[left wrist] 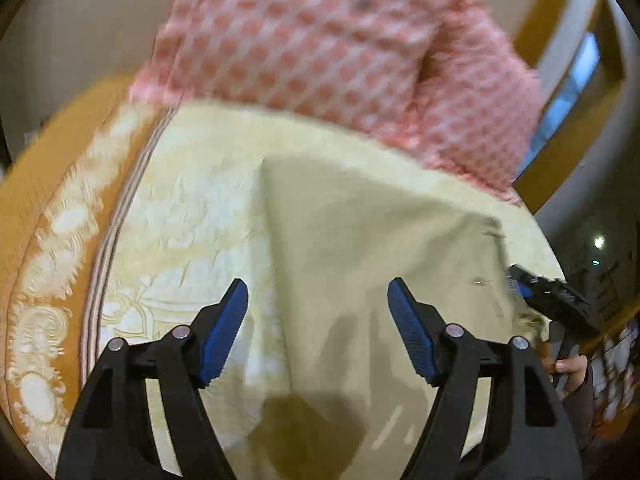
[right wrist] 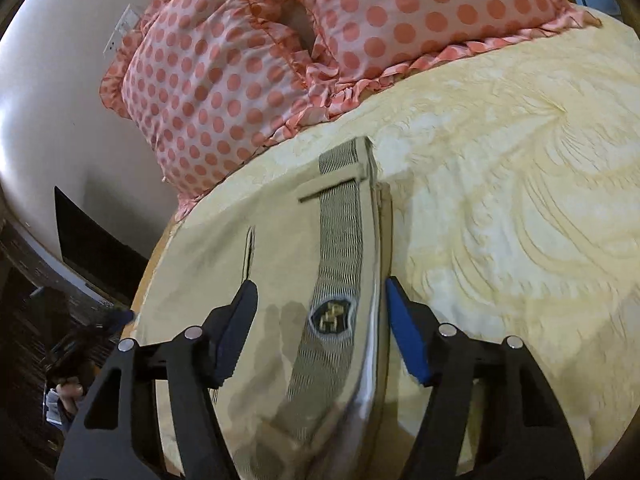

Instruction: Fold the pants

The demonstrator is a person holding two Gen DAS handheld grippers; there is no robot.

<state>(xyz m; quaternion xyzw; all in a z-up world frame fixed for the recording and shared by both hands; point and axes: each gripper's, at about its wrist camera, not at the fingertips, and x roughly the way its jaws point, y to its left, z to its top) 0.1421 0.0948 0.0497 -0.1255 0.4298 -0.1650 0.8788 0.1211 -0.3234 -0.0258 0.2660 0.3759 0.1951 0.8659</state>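
We are holding the left tool (left wrist: 318, 300) over the bed, its blue-padded fingers (left wrist: 224, 336) spread wide apart with nothing between them. Directly below and ahead of it the beige pants (left wrist: 360, 248) are lying flat on the cream bedspread (left wrist: 192, 208); a straight cloth edge is running away from the tool toward the pillows. The left view is blurring somewhat.

We are holding the right tool (right wrist: 318, 300) likewise agape, gripping nothing, over the waist end of the pants (right wrist: 224, 272). Between its fingers a woven striped belt (right wrist: 340, 240) is running lengthwise, with a dark buckle (right wrist: 329, 318) sitting just ahead of the tips. A belt loop (right wrist: 332, 190) is crossing the belt farther out, and a slit pocket (right wrist: 250, 246) is showing just beyond the left-hand finger. The pants are lying near the bed's side edge in this view, touching the bedspread (right wrist: 500, 184) all along.

Farther out, pink polka-dot pillows (right wrist: 248, 76) are resting at the head of the bed, against a pale wall (right wrist: 60, 80). In the left view the same pillows (left wrist: 320, 40) are filling the top, and an orange patterned border (left wrist: 52, 248) is edging the bedspread. The right tool's body (left wrist: 560, 300) is showing at that view's right rim, at the pants' far edge, with a hand (left wrist: 570, 368) on its grip.
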